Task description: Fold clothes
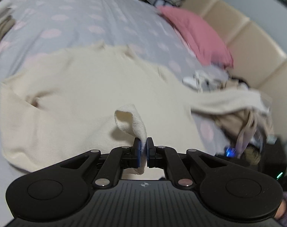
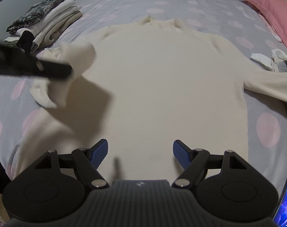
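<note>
Sweater, cream knit, lies spread flat on the bed with its collar toward the far side and its body filling the middle. Left tool is clamped on the left sleeve's cuff, which is lifted off the bedspread and hangs over the sweater's left side; in the right view that tool shows as a dark bar reaching in from the left. Right tool hovers low over the hem with its jaws spread wide and nothing between them. The step in hand looks like folding the left sleeve across the chest. To do it well, carry the cuff straight across without dragging the body out of line, lay it flat, and let go only once the sleeve rests smooth; the free right tool could pin the shoulder or hem meanwhile. The right sleeve stretches out toward a small heap of pale laundry, so it may snag there later. The bed wears a grey cover with pink spots, soft and likely to ruck. A pink pillow sits at the far right, and a stack of folded clothes at the far left.
</note>
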Available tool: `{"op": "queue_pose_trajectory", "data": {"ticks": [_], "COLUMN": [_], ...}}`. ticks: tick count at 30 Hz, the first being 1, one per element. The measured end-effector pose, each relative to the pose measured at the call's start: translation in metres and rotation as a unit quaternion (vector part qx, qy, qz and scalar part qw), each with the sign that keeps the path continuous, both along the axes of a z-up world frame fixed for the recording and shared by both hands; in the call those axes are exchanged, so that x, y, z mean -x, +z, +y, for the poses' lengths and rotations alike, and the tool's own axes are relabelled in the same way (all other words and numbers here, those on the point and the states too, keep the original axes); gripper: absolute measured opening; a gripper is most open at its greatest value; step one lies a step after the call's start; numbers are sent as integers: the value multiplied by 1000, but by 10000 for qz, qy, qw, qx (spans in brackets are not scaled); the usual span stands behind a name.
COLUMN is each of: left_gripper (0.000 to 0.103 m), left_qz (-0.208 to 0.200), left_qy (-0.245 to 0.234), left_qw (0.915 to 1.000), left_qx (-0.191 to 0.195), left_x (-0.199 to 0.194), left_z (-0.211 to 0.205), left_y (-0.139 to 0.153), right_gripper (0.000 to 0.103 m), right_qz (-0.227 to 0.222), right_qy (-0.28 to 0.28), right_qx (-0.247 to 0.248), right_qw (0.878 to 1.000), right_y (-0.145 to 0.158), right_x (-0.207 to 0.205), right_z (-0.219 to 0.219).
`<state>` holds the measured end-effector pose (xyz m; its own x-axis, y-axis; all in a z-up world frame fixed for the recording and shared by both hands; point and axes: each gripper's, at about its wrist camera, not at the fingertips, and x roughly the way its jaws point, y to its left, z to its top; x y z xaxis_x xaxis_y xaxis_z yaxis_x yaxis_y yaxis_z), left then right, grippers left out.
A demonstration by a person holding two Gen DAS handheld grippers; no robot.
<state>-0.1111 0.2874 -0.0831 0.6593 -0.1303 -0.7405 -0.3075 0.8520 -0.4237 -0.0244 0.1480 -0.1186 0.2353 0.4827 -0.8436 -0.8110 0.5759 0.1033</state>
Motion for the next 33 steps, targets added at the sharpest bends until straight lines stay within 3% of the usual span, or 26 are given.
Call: {"op": "queue_pose_trajectory", "data": {"ticks": [9,11,13,19,26,33], "left_gripper": [5,11,21,31,32,32], "left_qz": [645,704,727,727,692,746], "left_qy": [-256,-316,-397,-309,-40,290], "left_qw": [9976,9970,9966,9965,9957,9931], "left_qx": [10,77,13,-258,-614,-859], "left_x": [-7,-6,-5,3,16,25], "left_z": [-6,-7,-10,-6,4,20], "left_y": [-55,-58,-56,-45,-28,-23], "right_gripper": [78,78,78,78,78,76], "right_qz": [96,151,171,8,100,619], "right_qy": [92,111,108,-102,-362,-620], "right_qx": [92,149,178,-14,-331,-693], "right_qw": [9999,9997,9996,9999,9987,9937], "right_y": [-12,-16,-17,-6,5,6], "right_x": [-2,-2,-2,-6,-14,-22], "right_z": [6,8,9,3,-4,2]}}
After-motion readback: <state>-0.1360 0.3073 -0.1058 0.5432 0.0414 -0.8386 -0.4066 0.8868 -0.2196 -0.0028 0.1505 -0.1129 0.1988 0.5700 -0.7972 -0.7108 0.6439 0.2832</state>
